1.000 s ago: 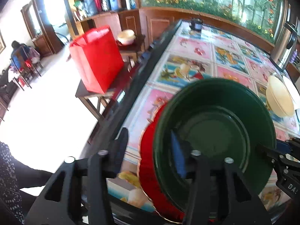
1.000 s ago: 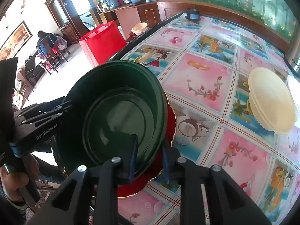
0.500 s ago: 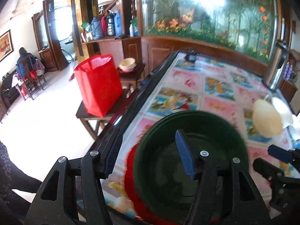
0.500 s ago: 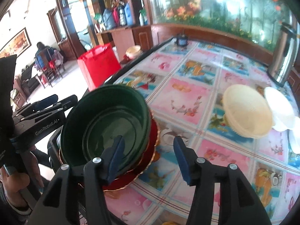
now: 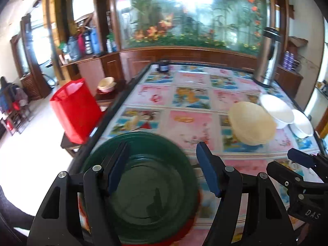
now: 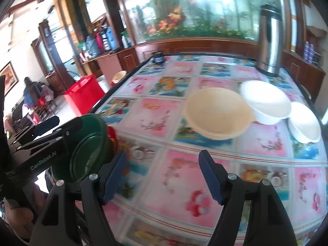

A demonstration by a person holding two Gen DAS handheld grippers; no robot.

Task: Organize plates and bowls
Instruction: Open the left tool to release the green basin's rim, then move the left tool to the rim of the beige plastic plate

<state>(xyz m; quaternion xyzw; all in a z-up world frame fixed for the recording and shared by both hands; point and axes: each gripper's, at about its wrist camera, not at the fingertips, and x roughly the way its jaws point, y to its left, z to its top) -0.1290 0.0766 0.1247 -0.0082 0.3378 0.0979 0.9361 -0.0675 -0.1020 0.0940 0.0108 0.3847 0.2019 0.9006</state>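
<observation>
Green bowl (image 5: 143,194) stacked on the red plate (image 6: 111,135); both grippers (image 5: 162,168) (image 6: 162,174) opening, empty — cream bowl (image 6: 217,114) looks next, needing a reach across

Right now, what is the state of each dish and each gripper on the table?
Green bowl: upright, stacked on the red plate, released.
Red plate: flat under the green bowl.
Cream bowl: upright, empty.
Two white bowls: upright, side by side.
Left gripper: jaws opening, holding nothing.
Right gripper: jaws opening, nothing between them.

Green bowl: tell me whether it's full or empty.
Empty: the green bowl shows its bare dark bottom, nothing inside, sitting on a red plate.
</observation>
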